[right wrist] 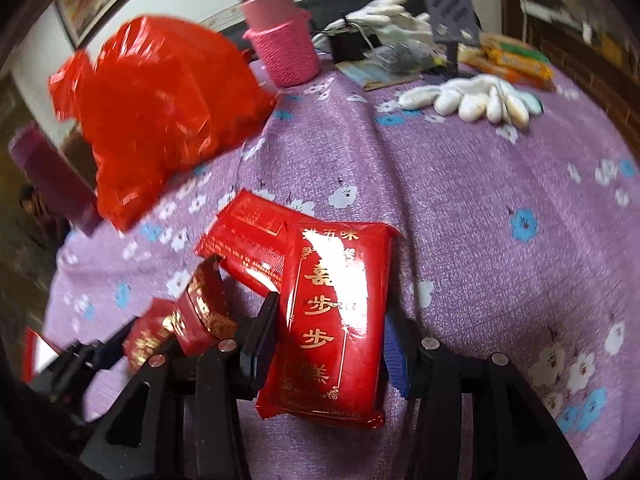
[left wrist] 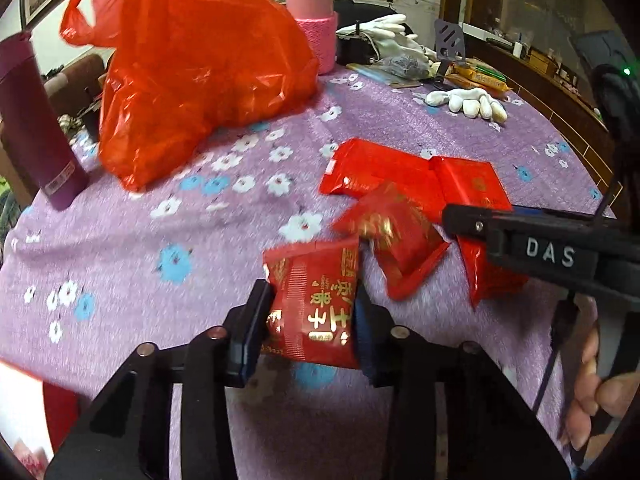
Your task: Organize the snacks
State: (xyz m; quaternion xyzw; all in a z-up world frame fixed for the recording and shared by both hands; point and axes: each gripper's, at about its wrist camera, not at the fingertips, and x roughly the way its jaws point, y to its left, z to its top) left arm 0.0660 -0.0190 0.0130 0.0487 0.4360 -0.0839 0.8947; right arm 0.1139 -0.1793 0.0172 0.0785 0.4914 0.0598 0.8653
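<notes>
My left gripper (left wrist: 312,320) is shut on a small red snack packet (left wrist: 314,312) with gold lettering, held above the purple flowered tablecloth (left wrist: 200,240). My right gripper (right wrist: 332,336) is shut on a larger red snack pack (right wrist: 334,320) with gold characters; it shows from the side in the left wrist view (left wrist: 460,220). Other red packs lie on the cloth (left wrist: 376,172), and one more small packet (left wrist: 396,240) is blurred beside them. A red plastic bag (left wrist: 192,68) stands at the back left.
A dark purple bottle (left wrist: 32,120) stands at the left edge. A pink flask (left wrist: 314,12) in a knitted sleeve stands behind the bag. White gloves (left wrist: 468,104), orange-wrapped bars (left wrist: 480,76) and clutter lie at the back right.
</notes>
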